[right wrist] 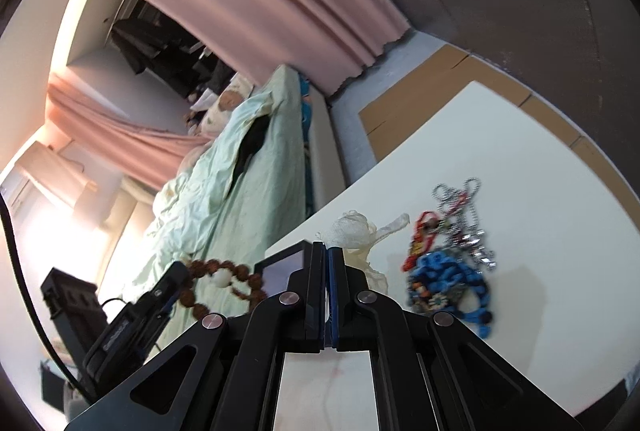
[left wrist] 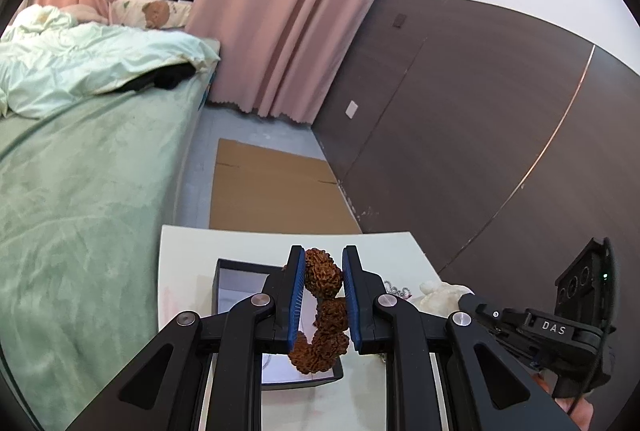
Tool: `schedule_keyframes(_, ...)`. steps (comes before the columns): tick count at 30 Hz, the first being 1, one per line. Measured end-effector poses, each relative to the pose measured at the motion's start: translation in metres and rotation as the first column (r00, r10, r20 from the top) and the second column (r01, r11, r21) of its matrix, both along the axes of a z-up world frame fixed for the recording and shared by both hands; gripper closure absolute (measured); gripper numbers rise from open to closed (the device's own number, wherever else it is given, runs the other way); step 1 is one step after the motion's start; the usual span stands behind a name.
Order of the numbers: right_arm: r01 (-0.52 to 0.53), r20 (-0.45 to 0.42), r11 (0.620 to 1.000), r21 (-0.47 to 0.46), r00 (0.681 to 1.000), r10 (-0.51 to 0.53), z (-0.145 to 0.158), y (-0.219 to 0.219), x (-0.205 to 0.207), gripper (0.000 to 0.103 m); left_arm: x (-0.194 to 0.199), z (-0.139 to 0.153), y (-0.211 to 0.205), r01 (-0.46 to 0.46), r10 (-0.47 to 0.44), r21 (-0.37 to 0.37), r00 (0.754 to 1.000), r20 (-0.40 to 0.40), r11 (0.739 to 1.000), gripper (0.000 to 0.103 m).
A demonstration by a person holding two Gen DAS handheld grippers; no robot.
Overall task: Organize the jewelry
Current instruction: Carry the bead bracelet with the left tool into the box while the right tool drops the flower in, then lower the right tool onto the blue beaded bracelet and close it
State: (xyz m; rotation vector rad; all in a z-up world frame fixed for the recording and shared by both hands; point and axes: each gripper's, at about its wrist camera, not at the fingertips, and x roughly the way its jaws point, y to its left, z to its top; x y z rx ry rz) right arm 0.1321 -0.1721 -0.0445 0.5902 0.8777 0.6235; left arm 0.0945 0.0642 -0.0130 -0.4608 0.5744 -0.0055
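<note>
My left gripper is shut on a brown knobbly bead bracelet and holds it above an open black box with a pale lining on the white table. The bracelet hangs between the blue pads. In the right wrist view the same bracelet shows with one white bead, held by the left gripper at the left. My right gripper is shut and empty, just in front of a white mesh pouch. A pile of blue, red and silver jewelry lies on the table to its right.
A bed with a green sheet stands left of the table. Flattened cardboard lies on the floor beyond the table. A dark wall panel is on the right and pink curtains hang behind.
</note>
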Motion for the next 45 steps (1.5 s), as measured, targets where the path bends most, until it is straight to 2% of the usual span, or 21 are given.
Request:
schedule_keyframes(5, -0.031, -0.004, 0.999, -0.011, 1.0, 0.031, -0.003, 0.016, 0.0, 0.1, 0.009, -0.011, -0.003, 0.019, -0.019, 0.012, 0.999, -0.032, 1.0, 0.083)
schedule_keyframes(7, -0.038, -0.007, 0.999, -0.012, 0.999, 0.038, -0.004, 0.019, 0.0, 0.1, 0.014, -0.016, -0.003, 0.015, -0.013, 0.033, 0.998, -0.068, 0.999, 0.083)
schedule_keyframes(10, -0.053, -0.008, 0.999, -0.004, 0.999, 0.053, -0.005, 0.025, 0.0, 0.1, 0.02, -0.02, 0.0, 0.007, 0.001, 0.07, 0.993, -0.121, 0.998, 0.077)
schedule_keyframes(12, -0.07, -0.003, 0.998, 0.006, 0.998, 0.07, -0.005, 0.029, 0.0, 0.1, 0.02, -0.022, 0.007, 0.01, -0.004, 0.044, 0.992, -0.13, 0.999, 0.062)
schedule_keyframes(13, -0.08, 0.003, 0.997, 0.012, 0.997, 0.08, -0.004, 0.032, -0.001, 0.1, 0.019, -0.022, 0.011, -0.001, 0.005, 0.033, 0.992, -0.129, 0.999, 0.045)
schedule_keyframes(14, -0.089, 0.008, 0.996, 0.018, 0.996, 0.089, -0.003, 0.035, -0.001, 0.1, 0.017, -0.022, 0.015, -0.019, 0.023, 0.03, 0.992, -0.122, 0.999, 0.034)
schedule_keyframes(15, -0.1, 0.016, 0.995, 0.026, 0.995, 0.1, -0.002, 0.038, -0.001, 0.1, 0.015, -0.02, 0.019, -0.036, 0.039, 0.031, 0.993, -0.112, 0.999, 0.032)
schedule_keyframes(28, -0.22, 0.053, 0.97, 0.105, 0.975, 0.215, -0.004, 0.084, -0.001, 0.099, 0.003, -0.014, 0.062, -0.142, 0.142, 0.001, 0.984, -0.112, 0.99, 0.032)
schedule_keyframes(29, -0.237, 0.039, 0.966, 0.101, 0.971, 0.234, -0.007, 0.091, 0.0, 0.097, 0.003, -0.014, 0.063, -0.145, 0.145, 0.0, 0.983, -0.111, 0.989, 0.032)
schedule_keyframes(31, -0.262, -0.017, 0.962, 0.082, 0.964, 0.264, -0.014, 0.101, 0.003, 0.067, 0.002, -0.014, 0.064, -0.151, 0.151, 0.004, 0.982, -0.112, 0.989, 0.032)
schedule_keyframes(32, -0.259, -0.047, 0.963, 0.07, 0.964, 0.262, -0.018, 0.103, 0.004, 0.038, 0.001, -0.013, 0.064, -0.155, 0.155, 0.008, 0.982, -0.111, 0.988, 0.032)
schedule_keyframes(33, -0.24, -0.048, 0.968, 0.071, 0.969, 0.244, -0.02, 0.1, 0.004, 0.034, 0.001, -0.012, 0.064, -0.158, 0.158, 0.011, 0.982, -0.108, 0.987, 0.032)
schedule_keyframes(36, -0.208, -0.039, 0.977, 0.045, 0.977, 0.209, -0.017, 0.091, 0.004, 0.033, -0.001, -0.01, 0.062, -0.16, 0.161, 0.019, 0.982, -0.101, 0.987, 0.027)
schedule_keyframes(38, -0.191, -0.033, 0.981, 0.039, 0.981, 0.192, -0.013, 0.083, 0.004, 0.033, -0.003, -0.009, 0.061, -0.165, 0.166, 0.023, 0.981, -0.095, 0.986, 0.019)
schedule_keyframes(45, -0.102, 0.0, 0.994, -0.038, 0.995, 0.102, -0.001, 0.042, -0.003, 0.028, -0.007, -0.007, 0.048, -0.149, 0.151, 0.028, 0.984, -0.095, 0.988, 0.017)
